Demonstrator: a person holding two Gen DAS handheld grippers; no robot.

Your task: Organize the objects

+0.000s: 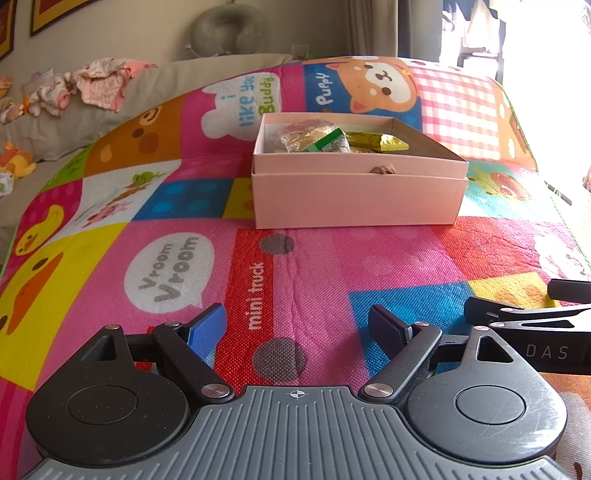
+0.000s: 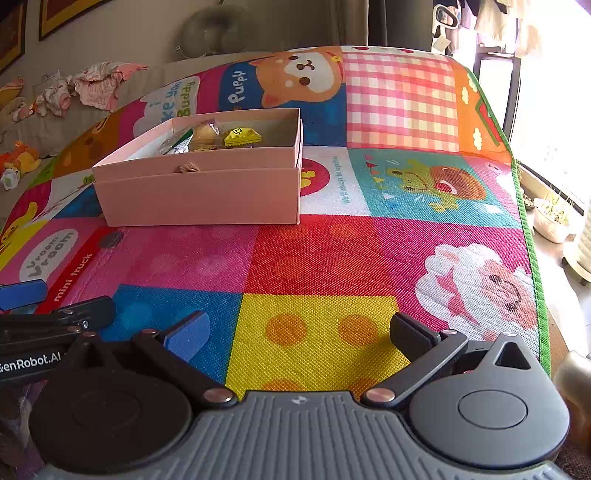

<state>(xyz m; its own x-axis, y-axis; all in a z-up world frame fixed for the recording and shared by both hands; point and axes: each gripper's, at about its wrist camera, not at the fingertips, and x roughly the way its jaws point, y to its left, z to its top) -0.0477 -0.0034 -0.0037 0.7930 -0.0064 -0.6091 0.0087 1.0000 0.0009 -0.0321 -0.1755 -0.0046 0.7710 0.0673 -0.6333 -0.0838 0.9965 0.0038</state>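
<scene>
A pink cardboard box (image 1: 354, 195) (image 2: 199, 195) stands open on the colourful play mat (image 1: 325, 266) (image 2: 332, 258). Inside it lie wrapped snacks: a green-and-white packet (image 1: 327, 142), a yellow packet (image 1: 380, 141) (image 2: 242, 136) and a clear-wrapped biscuit (image 1: 299, 133) (image 2: 205, 131). A small brown tab (image 1: 382, 170) (image 2: 189, 168) pokes out at the box's front seam. My left gripper (image 1: 297, 325) hovers low over the mat, well short of the box, open and empty. My right gripper (image 2: 299, 330) is also open and empty, to the right of the left one, box ahead-left.
Crumpled baby clothes (image 1: 88, 85) and soft toys (image 1: 16, 162) lie on the grey bedding at the left. A grey neck pillow (image 1: 227, 29) leans on the back wall. The mat's green edge (image 2: 532, 236) drops to a floor with a plant pot (image 2: 552, 221) at right.
</scene>
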